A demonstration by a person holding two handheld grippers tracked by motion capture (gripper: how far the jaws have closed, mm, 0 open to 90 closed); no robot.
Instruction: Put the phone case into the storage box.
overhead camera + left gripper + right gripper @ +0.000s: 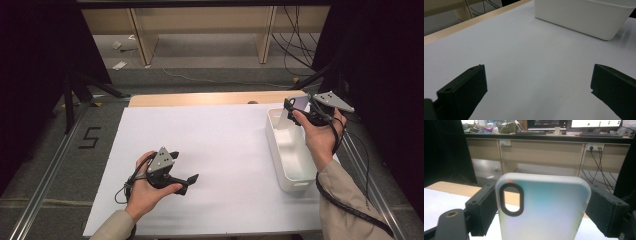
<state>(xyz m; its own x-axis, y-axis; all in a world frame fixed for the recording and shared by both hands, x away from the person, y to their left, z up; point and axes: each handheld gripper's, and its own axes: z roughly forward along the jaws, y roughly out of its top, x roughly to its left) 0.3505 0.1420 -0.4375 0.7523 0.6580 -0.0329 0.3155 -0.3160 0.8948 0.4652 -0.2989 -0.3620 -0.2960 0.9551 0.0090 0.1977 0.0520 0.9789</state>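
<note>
Right gripper (295,111) held above the far end of the white bin (280,160), at about 2 o'clock on the tabletop (210,145). Its jaws stand wide and clamp a translucent phone case (544,207) by its two long edges; the case is upright, camera cutout at its upper left in the right gripper view. Left gripper (182,175) sits low over the tabletop at about 7 o'clock, pointing toward 3 o'clock. Its jaws are wide apart with nothing between them.
</note>
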